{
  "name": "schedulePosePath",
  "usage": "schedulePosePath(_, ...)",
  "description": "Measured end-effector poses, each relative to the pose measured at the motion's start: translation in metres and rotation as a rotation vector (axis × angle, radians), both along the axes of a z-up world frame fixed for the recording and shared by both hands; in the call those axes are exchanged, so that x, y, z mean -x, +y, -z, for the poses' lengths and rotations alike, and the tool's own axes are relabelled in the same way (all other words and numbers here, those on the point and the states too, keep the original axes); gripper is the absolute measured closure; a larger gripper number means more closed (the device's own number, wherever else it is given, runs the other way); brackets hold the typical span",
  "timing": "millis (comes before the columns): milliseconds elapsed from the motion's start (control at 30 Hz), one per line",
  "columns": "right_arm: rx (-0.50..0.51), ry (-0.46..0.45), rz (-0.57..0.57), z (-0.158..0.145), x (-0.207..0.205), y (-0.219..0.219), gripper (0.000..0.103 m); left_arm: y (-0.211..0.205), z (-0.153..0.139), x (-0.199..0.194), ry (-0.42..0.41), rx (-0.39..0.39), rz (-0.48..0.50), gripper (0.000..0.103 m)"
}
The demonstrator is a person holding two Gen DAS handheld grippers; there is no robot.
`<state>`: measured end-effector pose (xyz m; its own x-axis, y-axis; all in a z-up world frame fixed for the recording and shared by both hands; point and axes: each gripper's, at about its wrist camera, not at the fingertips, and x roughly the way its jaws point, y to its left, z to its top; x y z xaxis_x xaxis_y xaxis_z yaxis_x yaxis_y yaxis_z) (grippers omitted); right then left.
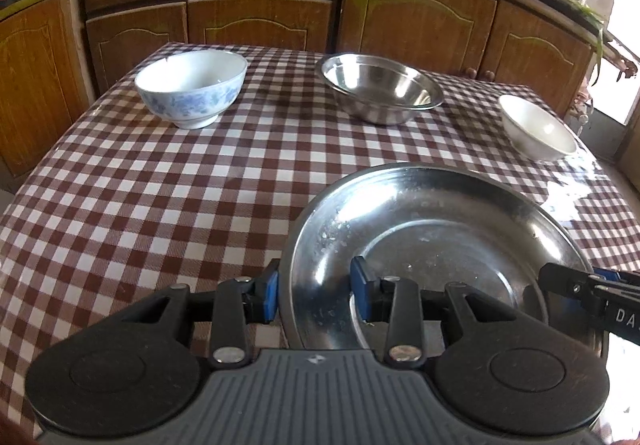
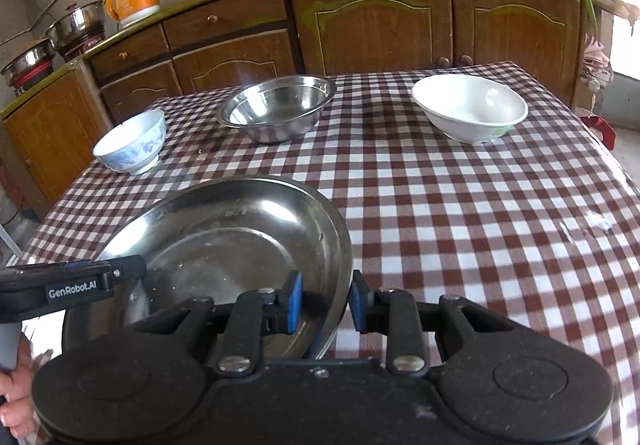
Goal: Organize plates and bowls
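Two-handed carry | steel plate (image 1: 432, 245) straddled at opposite rims by left gripper (image 1: 316, 293) and right gripper (image 2: 326, 301), jaws narrowed on its edge | plate at near side of checked table (image 2: 480, 245) | steel bowl (image 2: 278, 107) lies straight beyond plate, roughly equidistant from both grippers.

Right gripper (image 2: 325, 301) clamping steel plate (image 2: 224, 237) rim, three bowls beyond on checked tablecloth (image 2: 460, 225)

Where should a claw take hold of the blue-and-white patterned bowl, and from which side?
Grip the blue-and-white bowl by its thin rim, one finger inside and one outside. It sits upright and open on the checked tablecloth, apart from the steel bowl, so come down onto its near edge.
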<state>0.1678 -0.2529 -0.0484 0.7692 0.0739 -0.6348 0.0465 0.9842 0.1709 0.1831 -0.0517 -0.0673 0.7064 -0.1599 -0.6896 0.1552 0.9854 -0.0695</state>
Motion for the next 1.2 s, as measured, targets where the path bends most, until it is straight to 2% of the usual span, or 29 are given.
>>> schedulePosePath(300, 0.017, -0.001, -0.009, 0.011, -0.028, 0.006, 0.071, 0.006, 0.011, -0.025, 0.002, 0.007, -0.020, 0.066)
schedulePosePath(633, 0.028, 0.019, 0.005, 0.022, -0.037, 0.005, 0.071, 0.004, 0.023, -0.028, 0.008, 0.020, -0.017, 0.065)
schedulePosePath(700, 0.027, 0.038, 0.005, 0.025, -0.039, 0.006, 0.066, 0.002, 0.023, -0.027, -0.001, 0.007, -0.008, 0.063)
schedulePosePath(733, 0.039, 0.030, 0.000, 0.025, -0.037, 0.008, 0.065, 0.002, 0.023, -0.026, -0.001, 0.002, -0.010, 0.057)
schedulePosePath(767, 0.058, 0.024, -0.003, 0.024, -0.036, 0.011, 0.056, 0.001, 0.023, -0.026, 0.004, 0.000, -0.013, 0.053)
schedulePosePath(800, 0.081, 0.023, -0.004, 0.022, -0.034, 0.014, 0.048, 0.002, 0.023, -0.027, 0.008, -0.005, -0.026, 0.042)
schedulePosePath(833, 0.097, 0.020, 0.002, 0.021, -0.033, 0.015, 0.031, 0.004, 0.022, -0.025, 0.005, -0.010, -0.044, 0.039)
schedulePosePath(867, 0.116, 0.009, 0.014, 0.018, -0.030, 0.015, 0.028, 0.007, 0.020, -0.023, -0.001, -0.007, -0.057, 0.039)
schedulePosePath(1033, 0.086, 0.000, 0.048, 0.001, -0.017, 0.006, 0.028, 0.020, 0.007, -0.011, 0.010, -0.016, -0.094, 0.031)
schedulePosePath(1200, 0.092, -0.024, 0.019, -0.028, -0.001, 0.011, 0.027, 0.023, -0.016, 0.010, 0.002, -0.011, -0.080, 0.025)
